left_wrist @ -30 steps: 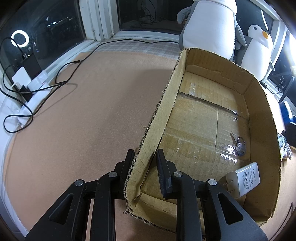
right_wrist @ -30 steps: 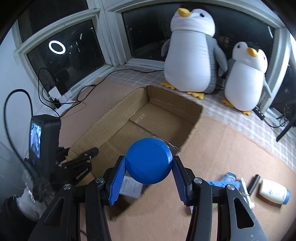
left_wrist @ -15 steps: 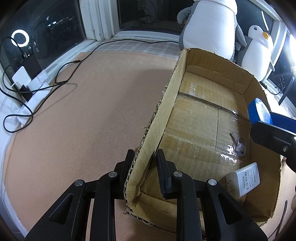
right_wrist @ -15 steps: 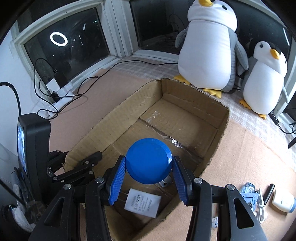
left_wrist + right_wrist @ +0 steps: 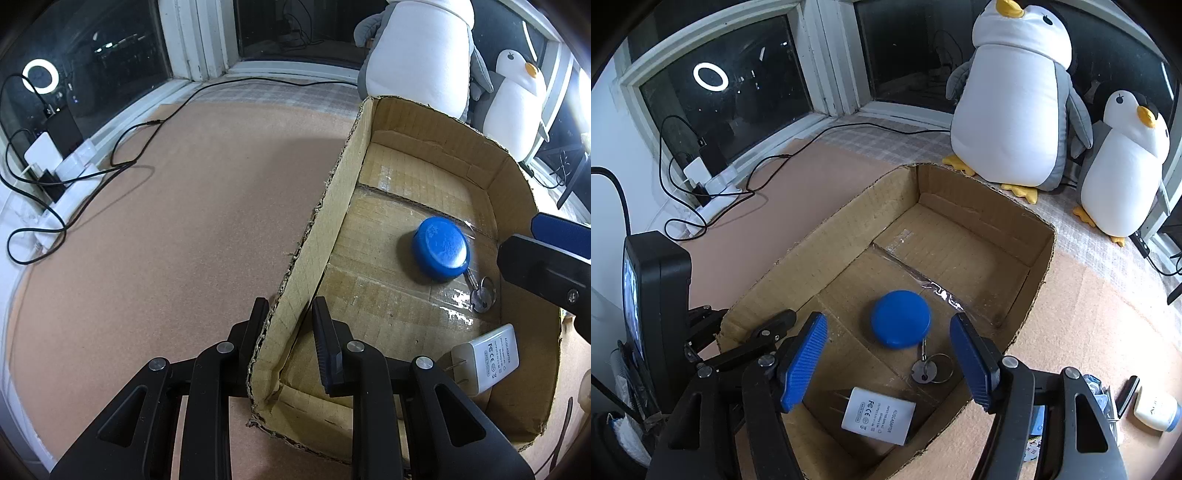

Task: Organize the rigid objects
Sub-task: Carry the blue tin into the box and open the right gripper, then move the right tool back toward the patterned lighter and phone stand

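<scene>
An open cardboard box (image 5: 1039, 266) (image 5: 332, 192) lies on the brown mat. A blue round disc (image 5: 900, 319) (image 5: 441, 248) lies flat on the box floor, beside a key on a ring (image 5: 925, 369) (image 5: 482, 295) and a white power adapter (image 5: 878, 415) (image 5: 487, 358). My left gripper (image 5: 290, 325) is shut on the box's left wall near its front corner. My right gripper (image 5: 888, 363) is open and empty above the box, just in front of the disc; its blue-padded finger (image 5: 561, 230) shows at the right edge of the left wrist view.
Two plush penguins (image 5: 1012, 96) (image 5: 1126, 162) stand behind the box. Black cables and a white power strip (image 5: 713, 184) lie at the left by the window. A white bottle (image 5: 1156, 408), a black pen and small items lie on the mat right of the box.
My right gripper moved over the box, opened and let go of the blue disc, which now lies on the box floor. My left gripper has not moved.
</scene>
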